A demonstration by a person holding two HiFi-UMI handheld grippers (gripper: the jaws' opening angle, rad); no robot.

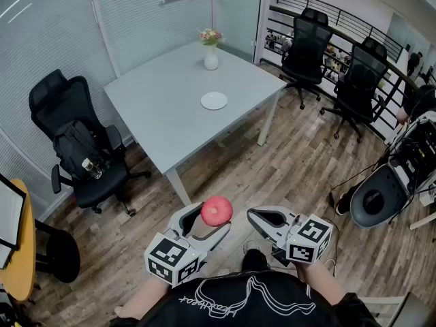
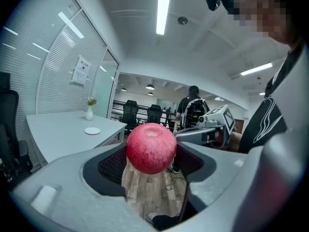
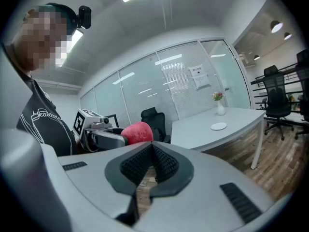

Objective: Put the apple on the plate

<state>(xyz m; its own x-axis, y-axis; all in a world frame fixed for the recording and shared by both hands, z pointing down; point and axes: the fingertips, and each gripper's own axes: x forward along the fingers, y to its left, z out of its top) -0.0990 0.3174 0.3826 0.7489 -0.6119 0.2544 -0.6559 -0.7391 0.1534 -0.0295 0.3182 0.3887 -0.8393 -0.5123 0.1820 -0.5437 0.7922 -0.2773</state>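
left gripper (image 1: 210, 222) at lower centre of the head view, jaws wide and clamped on the red apple (image 1: 216, 212). in the left gripper view the apple sits between the two dark pads, pressed from both sides, stem dimple up, wood floor (image 1: 293, 162) showing under it. right gripper (image 1: 253, 214) just right of the apple in the head view, not touching it. its jaws are together with nothing between them, per the right gripper view, where the apple shows at mid left behind the jaws.

white plate (image 1: 214, 101) lies bare on the grey table (image 1: 163, 107) in the upper middle of the head view, well apart from the apple. white vase with flowers (image 1: 211, 54) stands on the table above the plate, near the far edge. black office chair with a backpack (image 1: 80, 147) at left of the table. more black chairs (image 1: 306, 43) at upper right.
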